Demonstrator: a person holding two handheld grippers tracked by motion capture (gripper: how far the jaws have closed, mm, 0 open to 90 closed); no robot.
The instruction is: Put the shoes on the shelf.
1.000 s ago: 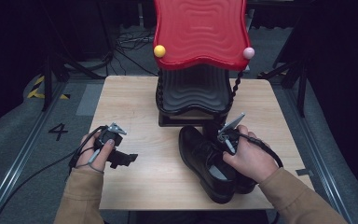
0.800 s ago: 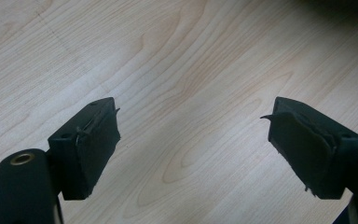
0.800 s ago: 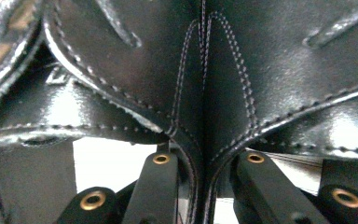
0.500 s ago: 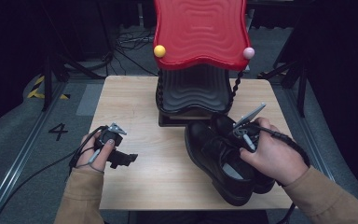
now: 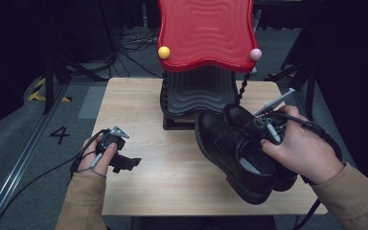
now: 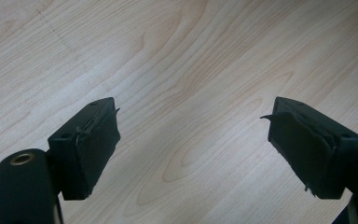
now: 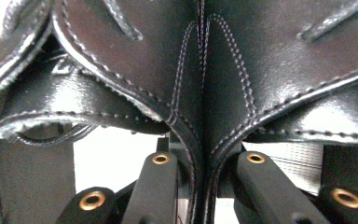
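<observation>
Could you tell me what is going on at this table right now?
A person is working with a gripper in each hand. The right gripper is clamped on the inner edges of a pair of black shoes, pinched together and held near the front of a red and black rack. The left gripper rests open over bare wood on the table, holding nothing.

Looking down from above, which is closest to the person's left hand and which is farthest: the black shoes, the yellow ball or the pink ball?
From the left hand:
1. Black shoes, on the table to its right.
2. Yellow ball, at the red top's left corner.
3. Pink ball, at its right corner, farthest.
</observation>
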